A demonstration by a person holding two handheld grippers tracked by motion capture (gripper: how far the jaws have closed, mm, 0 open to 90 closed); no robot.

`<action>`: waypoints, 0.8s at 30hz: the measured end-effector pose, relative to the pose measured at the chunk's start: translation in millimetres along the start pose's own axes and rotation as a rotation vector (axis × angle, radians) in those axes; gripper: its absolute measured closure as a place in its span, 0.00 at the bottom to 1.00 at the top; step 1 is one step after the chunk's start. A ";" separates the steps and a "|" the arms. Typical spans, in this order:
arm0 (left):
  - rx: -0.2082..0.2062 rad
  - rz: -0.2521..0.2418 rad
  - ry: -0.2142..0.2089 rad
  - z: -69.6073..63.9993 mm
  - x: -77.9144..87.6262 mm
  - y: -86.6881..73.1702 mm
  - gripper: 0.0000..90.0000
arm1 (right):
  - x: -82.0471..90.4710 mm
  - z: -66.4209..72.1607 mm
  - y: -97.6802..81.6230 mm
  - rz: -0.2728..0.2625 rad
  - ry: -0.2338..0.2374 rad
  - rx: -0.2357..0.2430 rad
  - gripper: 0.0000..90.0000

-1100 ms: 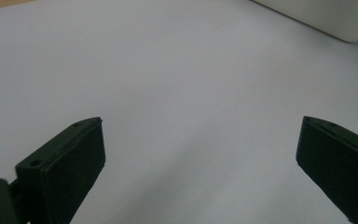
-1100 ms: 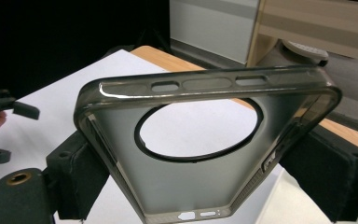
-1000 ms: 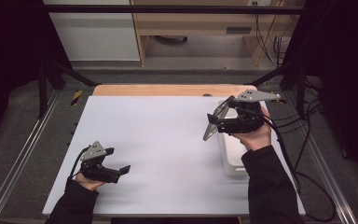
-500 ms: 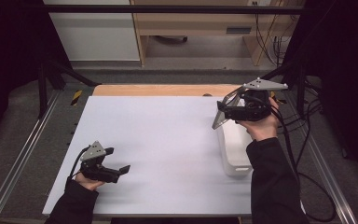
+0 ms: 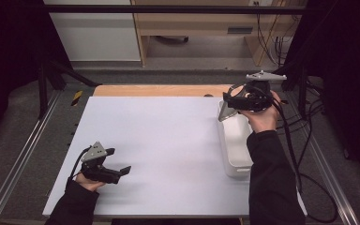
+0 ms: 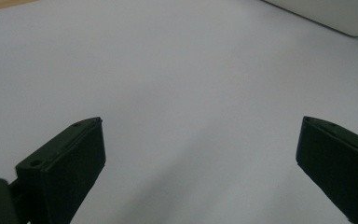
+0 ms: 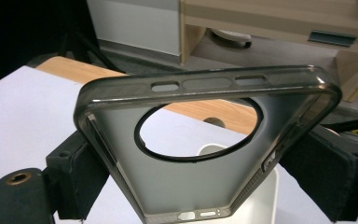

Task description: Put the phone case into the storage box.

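Observation:
A translucent grey phone case (image 7: 186, 186) with a round camera hole is pinched by its two long sides between my right gripper's (image 7: 200, 175) jaws. In the high view this right gripper (image 5: 227, 105) holds the case (image 5: 225, 112) in the air over the far end of a white bin (image 5: 236, 154) at the table's right side. My left gripper (image 5: 122, 172) rests low on the white table top (image 5: 168, 140) near the front left, held by a hand. Its jaws stand wide apart in the left gripper view (image 6: 200, 154), with bare table between them.
A wooden strip (image 5: 159, 90) runs along the table's far edge. A yellow and black tool (image 5: 76, 97) lies on the grey mat at the far left. Cables (image 5: 304, 140) trail down the right side. Metal rails flank the table. A corner of the bin (image 6: 335, 14) shows ahead of the left gripper.
My right gripper has carried the phone case to the right and farther away, from over the table beside the bin to above its far end. The left gripper has stayed put.

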State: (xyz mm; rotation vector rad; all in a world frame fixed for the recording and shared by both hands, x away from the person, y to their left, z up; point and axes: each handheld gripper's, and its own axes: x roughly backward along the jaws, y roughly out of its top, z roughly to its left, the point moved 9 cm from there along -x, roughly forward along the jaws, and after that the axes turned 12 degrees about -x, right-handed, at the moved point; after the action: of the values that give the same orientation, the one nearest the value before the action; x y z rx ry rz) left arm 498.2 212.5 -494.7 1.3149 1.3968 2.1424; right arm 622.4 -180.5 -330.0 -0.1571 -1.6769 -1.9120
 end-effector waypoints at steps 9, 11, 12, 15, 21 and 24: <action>-0.004 -0.004 -0.005 -0.8 -0.2 0.5 0.01 | -17.5 -14.8 4.6 -0.004 -0.052 -0.022 0.14; -0.005 -0.004 -0.005 -0.8 -0.1 0.6 0.01 | -20.1 -18.5 5.5 -0.006 -0.070 -0.024 0.14; -0.006 -0.003 -0.004 -0.8 -0.1 0.5 0.01 | -21.2 -19.7 6.1 -0.008 -0.073 -0.028 0.14; -0.008 -0.002 -0.004 -0.8 -0.3 0.4 0.01 | -24.5 -22.0 6.7 -0.008 -0.083 -0.030 0.14; -0.012 0.006 -0.006 -1.3 -1.0 -0.4 0.01 | -34.7 -28.1 4.2 0.003 -0.119 -0.033 0.14; -0.014 0.007 -0.005 -1.5 -1.6 -0.6 0.01 | -40.8 -31.3 2.2 0.011 -0.139 -0.037 0.14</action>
State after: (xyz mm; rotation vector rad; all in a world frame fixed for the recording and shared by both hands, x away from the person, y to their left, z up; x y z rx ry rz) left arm 497.8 210.9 -496.3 1.3212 1.3746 2.1486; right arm 665.8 -195.9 -352.8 -0.3199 -1.7268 -1.9639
